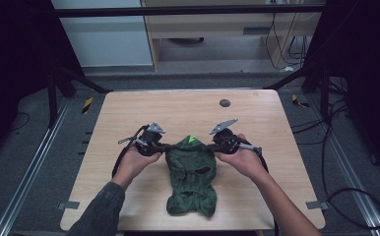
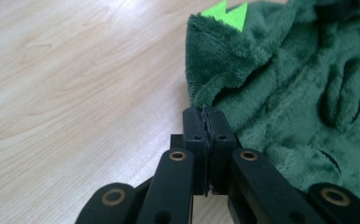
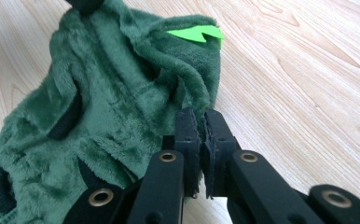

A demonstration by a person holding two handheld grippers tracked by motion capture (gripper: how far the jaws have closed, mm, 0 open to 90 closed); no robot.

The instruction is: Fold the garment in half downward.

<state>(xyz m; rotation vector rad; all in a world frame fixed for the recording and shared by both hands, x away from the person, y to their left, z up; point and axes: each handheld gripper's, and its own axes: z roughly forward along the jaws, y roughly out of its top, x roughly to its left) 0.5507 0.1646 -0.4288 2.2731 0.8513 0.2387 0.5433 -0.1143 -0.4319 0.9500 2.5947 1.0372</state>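
One green fleece garment (image 1: 191,174) lies mid-table, its top edge pinched from both sides. Your left gripper (image 2: 207,122) has its fingers clamped on the left corner; your right gripper (image 3: 201,125) grips the right corner. The gripper views show a bright green zigzag patch (image 2: 226,14). The high view shows a light wood table (image 1: 188,105), one dark round spot (image 1: 224,103), grey floor and cables.

A light wooden table (image 1: 129,118) carries a dark green plush garment (image 1: 190,179).
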